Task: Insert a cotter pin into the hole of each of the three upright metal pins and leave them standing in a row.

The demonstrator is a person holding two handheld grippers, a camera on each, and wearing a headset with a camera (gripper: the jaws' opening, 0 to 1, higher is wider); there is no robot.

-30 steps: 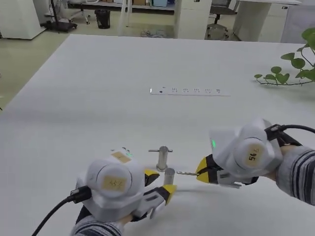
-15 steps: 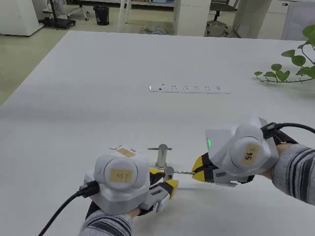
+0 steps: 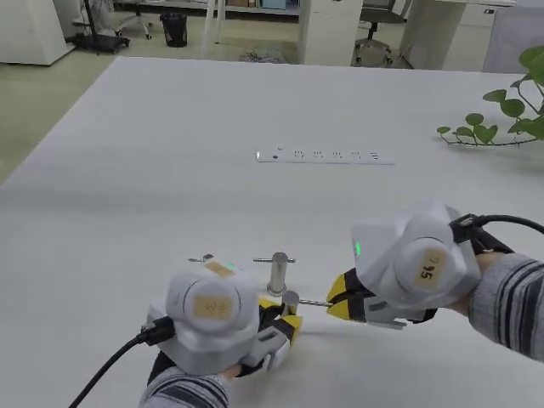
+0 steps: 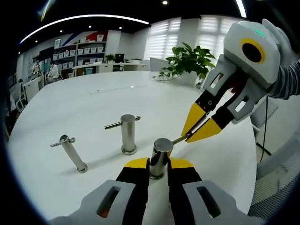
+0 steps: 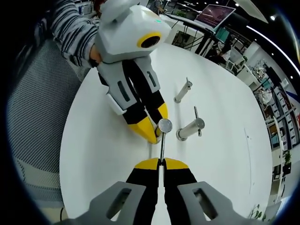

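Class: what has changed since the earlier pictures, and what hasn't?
The right hand-held gripper has carried its cotter pin leftward to the top of the metal pin. The left hand-held gripper still clamps that pin; the finished pin behind stands unchanged.

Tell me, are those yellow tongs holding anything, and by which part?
The left tongs clamp the nearest metal pin by its lower shaft; the right tongs pinch a cotter pin by its rear end.

The left hand-held gripper [image 3: 283, 313] and right hand-held gripper [image 3: 337, 303] share pale grey rounded housings [image 3: 212, 331], black jaws tipped yellow, and tan stickers [image 3: 425, 270]. Black cables [image 3: 109, 371] trail from each; sleeves [image 3: 510, 302] are grey-striped.
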